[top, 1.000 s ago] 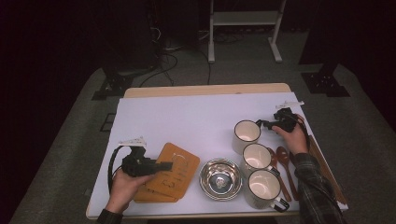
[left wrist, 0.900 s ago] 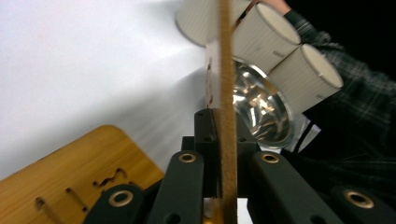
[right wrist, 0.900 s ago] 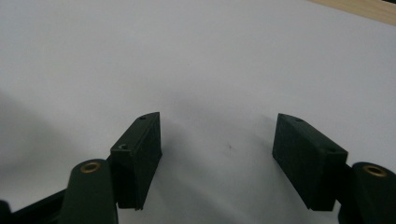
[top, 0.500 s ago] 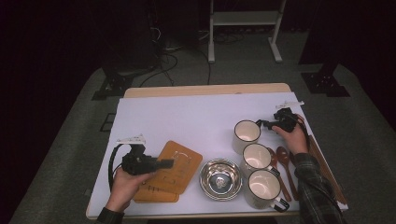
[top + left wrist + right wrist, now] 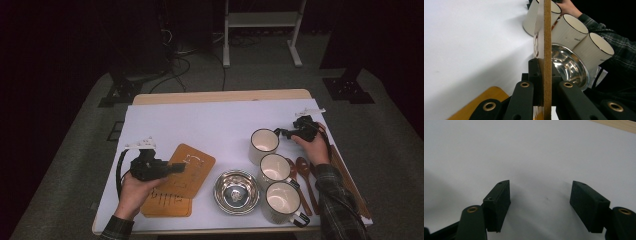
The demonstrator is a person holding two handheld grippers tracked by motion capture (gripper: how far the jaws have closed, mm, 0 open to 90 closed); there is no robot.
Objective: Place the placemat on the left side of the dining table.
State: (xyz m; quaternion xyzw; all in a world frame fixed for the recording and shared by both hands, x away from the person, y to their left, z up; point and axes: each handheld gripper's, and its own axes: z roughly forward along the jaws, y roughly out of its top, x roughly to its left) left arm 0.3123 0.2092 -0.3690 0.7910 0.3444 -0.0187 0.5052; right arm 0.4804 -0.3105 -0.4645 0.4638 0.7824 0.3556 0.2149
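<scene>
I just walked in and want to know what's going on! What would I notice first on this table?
First, the left gripper shut on a thin orange-brown board, held on edge over another one. Then the shiny round steel bowl near the front edge, beside three cream mugs with dark rims in a row. The right gripper waits open by the farthest mug.

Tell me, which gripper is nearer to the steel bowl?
Left. The left gripper holds a wooden board beside the steel bowl; the right gripper is beyond the mugs.
</scene>
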